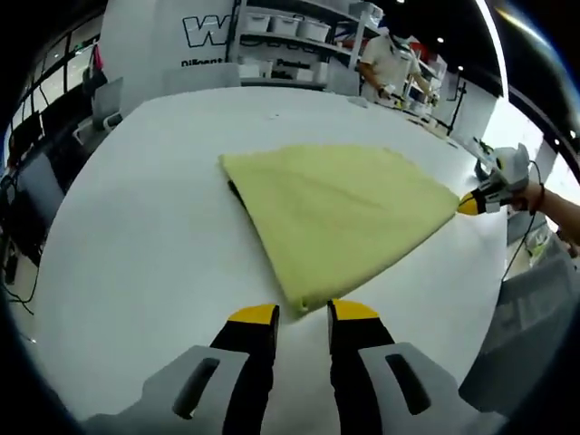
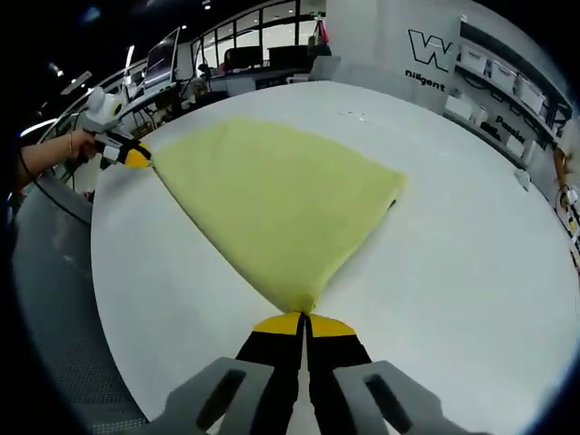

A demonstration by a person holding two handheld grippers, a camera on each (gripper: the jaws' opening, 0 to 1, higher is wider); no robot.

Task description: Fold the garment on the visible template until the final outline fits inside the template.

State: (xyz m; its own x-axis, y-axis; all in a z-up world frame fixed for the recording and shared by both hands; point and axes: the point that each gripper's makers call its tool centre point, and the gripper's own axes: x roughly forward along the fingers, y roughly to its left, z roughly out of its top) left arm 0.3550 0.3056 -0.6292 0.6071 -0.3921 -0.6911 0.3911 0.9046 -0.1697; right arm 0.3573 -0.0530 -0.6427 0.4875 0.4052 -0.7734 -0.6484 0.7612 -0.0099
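Observation:
A pale yellow garment [image 1: 335, 213] lies folded into a rough triangle on the white table [image 1: 145, 236]. A thin dark edge [image 1: 234, 190] peeks out from under its side. My left gripper [image 1: 304, 314] stands open, its yellow-tipped jaws apart on either side of the nearest cloth corner. My right gripper [image 2: 304, 319] is shut on the opposite pointed corner of the garment [image 2: 272, 208]. The right gripper [image 1: 469, 205] also appears at the cloth's far right corner in the left gripper view. Across the cloth in the right gripper view, the left gripper [image 2: 138, 157] sits at the far corner, held by a hand.
The round white table's edge [image 2: 100, 272] curves close to the right gripper. Shelves with white bins [image 1: 290, 27] and a person [image 1: 390, 63] stand beyond the far side of the table. Desks and monitors [image 2: 245, 59] sit in the background.

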